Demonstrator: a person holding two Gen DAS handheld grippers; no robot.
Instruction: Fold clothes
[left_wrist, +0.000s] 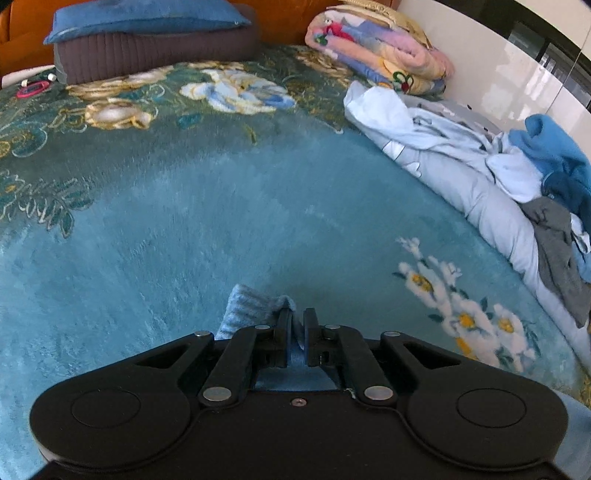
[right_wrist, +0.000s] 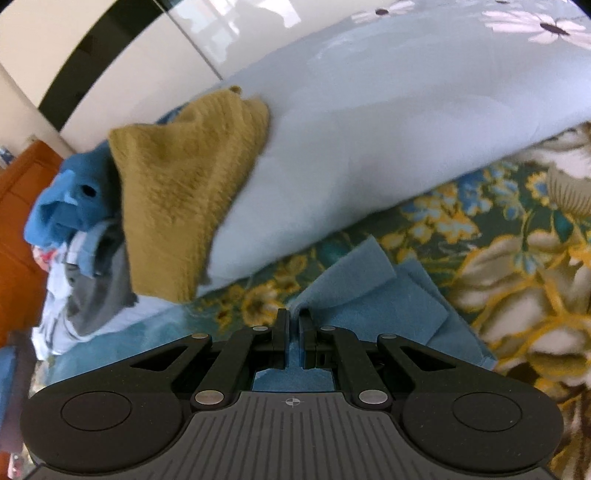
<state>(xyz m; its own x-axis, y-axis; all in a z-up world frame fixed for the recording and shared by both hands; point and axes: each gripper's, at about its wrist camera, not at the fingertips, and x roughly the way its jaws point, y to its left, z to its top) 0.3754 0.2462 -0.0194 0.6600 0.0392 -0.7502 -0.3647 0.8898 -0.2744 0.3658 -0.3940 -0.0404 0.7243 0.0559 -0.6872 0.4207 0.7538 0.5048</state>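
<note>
My left gripper (left_wrist: 294, 314) is shut on a light blue ribbed garment (left_wrist: 251, 308), whose cuff-like end sticks out left of the fingers above the teal bedspread (left_wrist: 184, 221). My right gripper (right_wrist: 294, 315) is shut on a blue fleece garment (right_wrist: 388, 295) that lies in folds to the right of the fingers. A mustard knitted cloth (right_wrist: 184, 199) is draped on the pale blue quilt (right_wrist: 369, 140) ahead. A pile of clothes (left_wrist: 535, 177) in light blue, bright blue and grey lies at the right of the bed; it also shows in the right wrist view (right_wrist: 77, 229).
A folded colourful blanket (left_wrist: 376, 48) and two stacked pillows (left_wrist: 147, 37) lie at the head of the bed. A white glossy wardrobe (left_wrist: 498, 66) stands to the right. An orange headboard (right_wrist: 22, 206) is behind the pile.
</note>
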